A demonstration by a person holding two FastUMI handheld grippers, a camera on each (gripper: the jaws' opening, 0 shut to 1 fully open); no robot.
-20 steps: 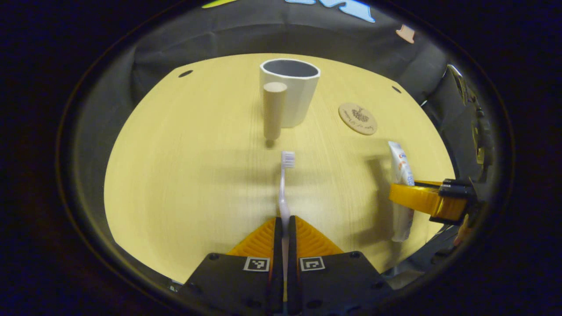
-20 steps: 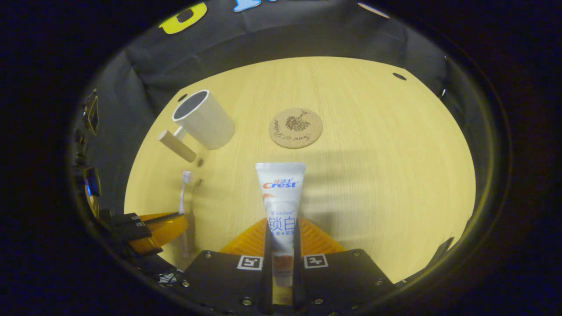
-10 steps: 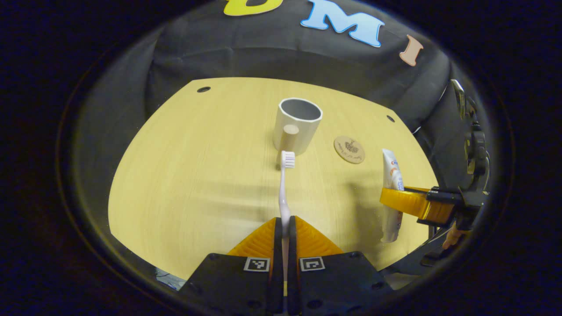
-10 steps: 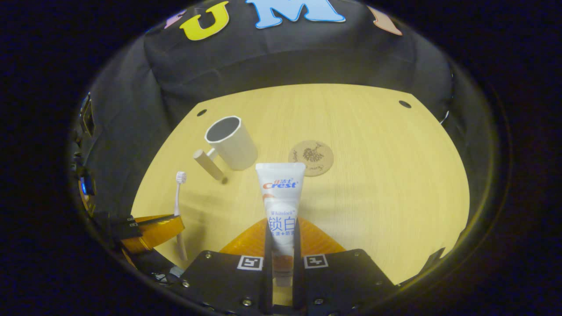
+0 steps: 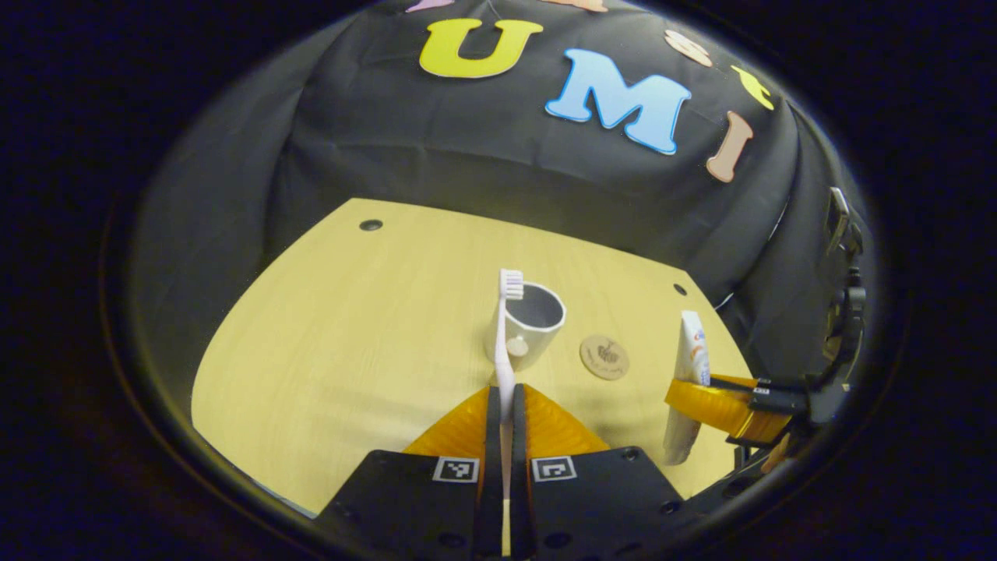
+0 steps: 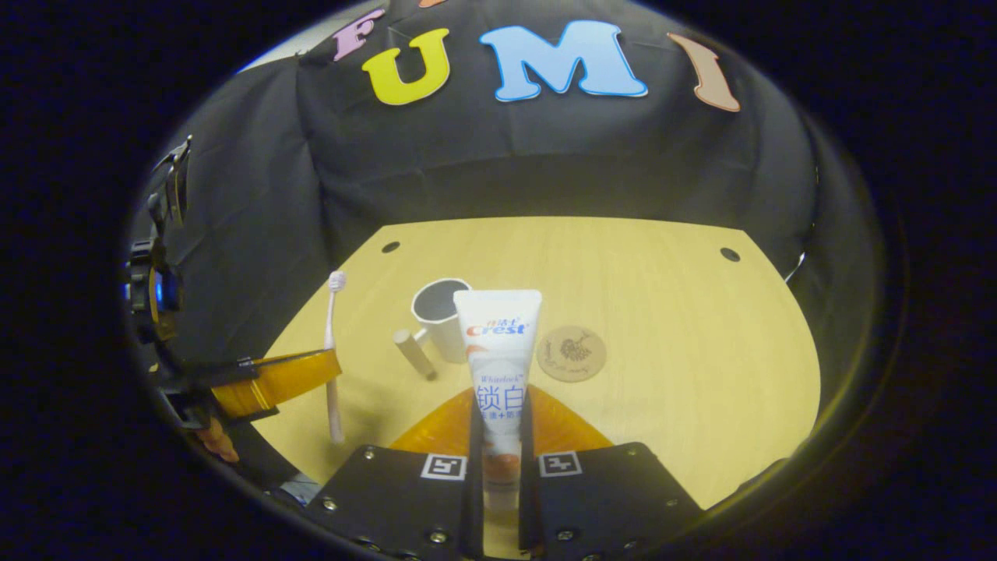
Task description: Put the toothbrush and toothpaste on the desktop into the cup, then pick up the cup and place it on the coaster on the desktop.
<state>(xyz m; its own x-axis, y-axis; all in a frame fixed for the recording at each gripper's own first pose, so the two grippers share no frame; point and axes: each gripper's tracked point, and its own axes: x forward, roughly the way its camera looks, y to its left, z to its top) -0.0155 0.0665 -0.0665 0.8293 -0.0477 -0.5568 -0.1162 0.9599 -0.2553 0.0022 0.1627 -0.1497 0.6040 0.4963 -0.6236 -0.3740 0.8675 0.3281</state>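
A: Two grips were live. Left gripper (image 5: 502,405) was clamped on the toothbrush (image 5: 505,343), head up at frame centre; right gripper (image 6: 498,417) was pinched on the toothpaste (image 6: 498,351), flat end up.

B: Targets?

A: Cup (image 5: 530,327) sat centre, empty as far as I could tell; coaster (image 5: 604,357) just right of it, apart.

B: Risks?

A: Narrow mouth. Both items dropping in together could collide or tip the cup by its handle (image 6: 414,354). The long brush could lever out.

B: Room?

A: Desktop (image 6: 685,327) was bare around them, edges well off; the right side was open.
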